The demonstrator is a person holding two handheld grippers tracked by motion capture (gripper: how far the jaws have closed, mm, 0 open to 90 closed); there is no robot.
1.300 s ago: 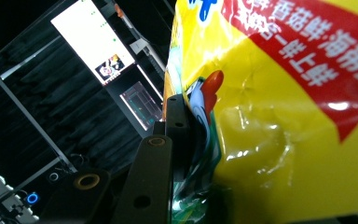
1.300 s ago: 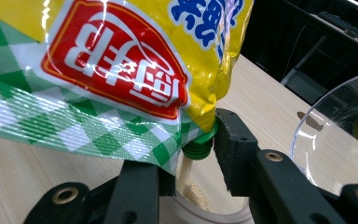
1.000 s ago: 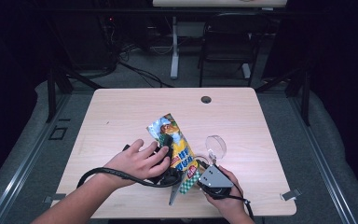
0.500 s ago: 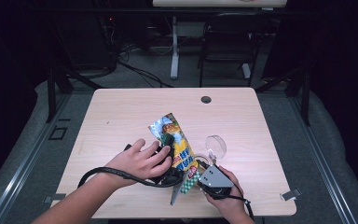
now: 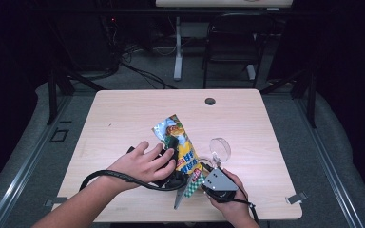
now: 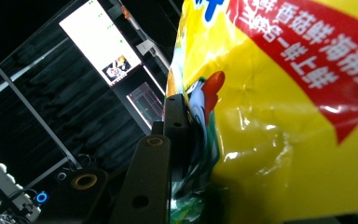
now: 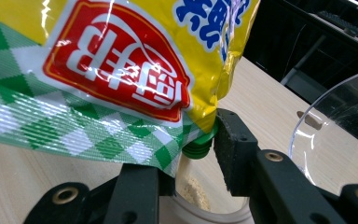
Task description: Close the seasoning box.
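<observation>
A yellow snack bag [image 5: 183, 142] with a green checked end lies slanted over the middle of the table [image 5: 123, 118]. My left gripper [image 5: 175, 148] is shut on the bag's side. In the left gripper view one black finger [image 6: 177, 126] presses the bag [image 6: 284, 116], which hides the other finger. My right gripper [image 5: 202, 171] is under the bag's checked end. In the right gripper view its jaws [image 7: 191, 158] stand around a clear cup [image 7: 205, 205] holding beige crumbs. A green ridged piece [image 7: 198, 148] sits just under the bag [image 7: 121, 70], against the right pad.
A clear round bowl [image 5: 220, 149] stands just right of the bag, close to the right gripper, and shows again [image 7: 335, 135] in that gripper's view. The left gripper's black cable [image 5: 123, 178] loops over the front of the table. A dark grommet hole [image 5: 210, 101] marks the far edge.
</observation>
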